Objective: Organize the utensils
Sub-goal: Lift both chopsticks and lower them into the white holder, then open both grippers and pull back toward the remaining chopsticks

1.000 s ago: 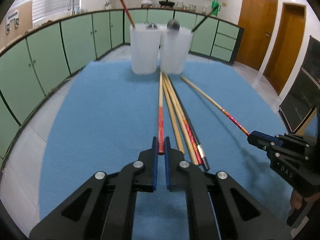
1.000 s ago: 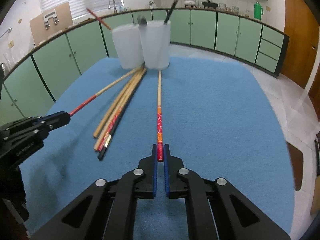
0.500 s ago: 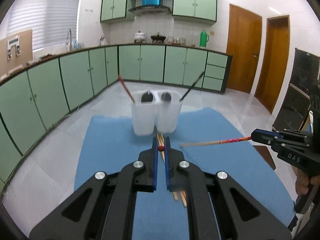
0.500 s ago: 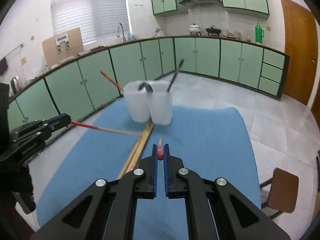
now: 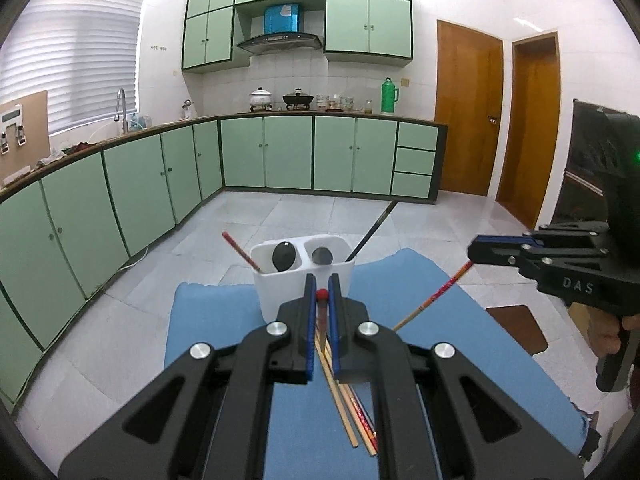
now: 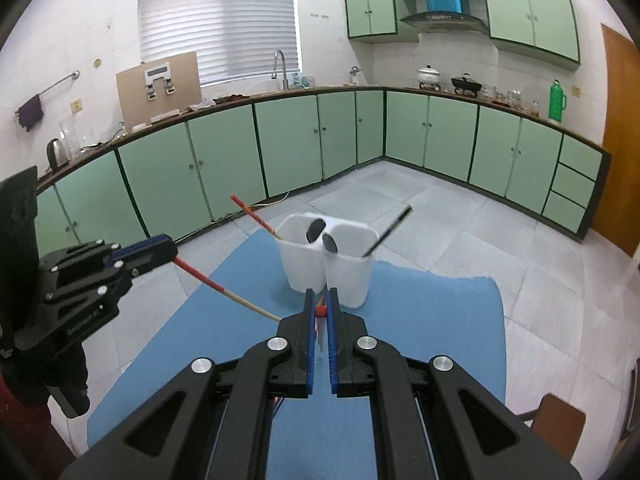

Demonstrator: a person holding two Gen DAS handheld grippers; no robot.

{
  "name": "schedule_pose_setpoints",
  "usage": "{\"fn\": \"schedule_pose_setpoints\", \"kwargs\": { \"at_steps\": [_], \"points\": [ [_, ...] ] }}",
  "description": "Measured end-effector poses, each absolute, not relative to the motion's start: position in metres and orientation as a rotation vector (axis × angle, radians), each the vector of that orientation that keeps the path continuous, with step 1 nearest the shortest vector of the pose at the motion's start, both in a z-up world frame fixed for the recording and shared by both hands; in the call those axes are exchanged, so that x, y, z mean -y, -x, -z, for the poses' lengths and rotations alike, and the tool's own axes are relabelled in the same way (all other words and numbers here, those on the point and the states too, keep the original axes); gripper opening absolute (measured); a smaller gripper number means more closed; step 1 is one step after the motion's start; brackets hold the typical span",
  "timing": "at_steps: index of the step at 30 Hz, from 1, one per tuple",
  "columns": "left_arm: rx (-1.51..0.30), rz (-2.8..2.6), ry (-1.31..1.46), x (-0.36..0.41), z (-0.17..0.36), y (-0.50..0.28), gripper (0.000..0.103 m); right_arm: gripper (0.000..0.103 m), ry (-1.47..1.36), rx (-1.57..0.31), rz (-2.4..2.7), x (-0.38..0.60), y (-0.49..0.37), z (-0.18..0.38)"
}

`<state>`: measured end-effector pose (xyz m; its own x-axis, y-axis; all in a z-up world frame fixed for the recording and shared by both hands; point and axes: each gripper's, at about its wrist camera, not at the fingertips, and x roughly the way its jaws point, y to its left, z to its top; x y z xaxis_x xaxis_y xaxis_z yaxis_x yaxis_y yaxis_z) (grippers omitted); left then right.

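My left gripper (image 5: 321, 283) is shut on the red end of a chopstick (image 5: 321, 295), which hangs down toward the blue mat (image 5: 224, 320). My right gripper (image 6: 320, 296) is shut on a second red-ended chopstick (image 6: 319, 312). Each gripper shows in the other's view: the right gripper (image 5: 476, 250) with its chopstick (image 5: 432, 296) slanting down-left, the left gripper (image 6: 170, 250) with its chopstick (image 6: 224, 290) slanting down-right. Ahead stands the white two-compartment holder (image 5: 276, 286) (image 6: 304, 276), holding two dark spoons, a red chopstick and a black one. Loose chopsticks (image 5: 348, 404) lie on the mat below.
The mat covers a small table (image 6: 440, 320) in a kitchen with green cabinets. A brown stool (image 5: 516, 328) (image 6: 560, 428) stands at the table's right side. A person's hand (image 5: 608, 332) grips the right tool's handle. Tiled floor lies beyond the holder.
Both grippers rose from the mat, each lifting its chopstick by the red end. The chopsticks now hang in the air, and the holder sits lower in both views.
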<state>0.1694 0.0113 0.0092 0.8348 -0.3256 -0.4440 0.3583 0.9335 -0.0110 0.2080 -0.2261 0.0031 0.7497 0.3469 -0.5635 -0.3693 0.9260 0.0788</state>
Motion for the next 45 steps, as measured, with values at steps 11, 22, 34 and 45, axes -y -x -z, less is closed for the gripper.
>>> {"fn": "schedule_pose_setpoints", "kwargs": {
  "at_steps": [11, 22, 34, 45],
  "points": [
    [-0.304, 0.346, -0.07, -0.024, -0.075, -0.173, 0.005, 0.005, 0.072, -0.465, -0.393, 0.232, -0.231, -0.086],
    [-0.291, 0.301, -0.088, -0.009, -0.088, -0.219, 0.005, 0.005, 0.076, -0.446, -0.313, 0.225, -0.287, -0.096],
    [-0.456, 0.301, -0.062, -0.004, -0.041, -0.281, 0.006, 0.016, 0.046, -0.558, -0.272, 0.216, -0.336, -0.045],
    [-0.431, 0.297, -0.041, -0.019, -0.035, -0.24, 0.042, 0.059, 0.017, -0.508, -0.215, 0.248, -0.284, -0.032]
  ]
}}
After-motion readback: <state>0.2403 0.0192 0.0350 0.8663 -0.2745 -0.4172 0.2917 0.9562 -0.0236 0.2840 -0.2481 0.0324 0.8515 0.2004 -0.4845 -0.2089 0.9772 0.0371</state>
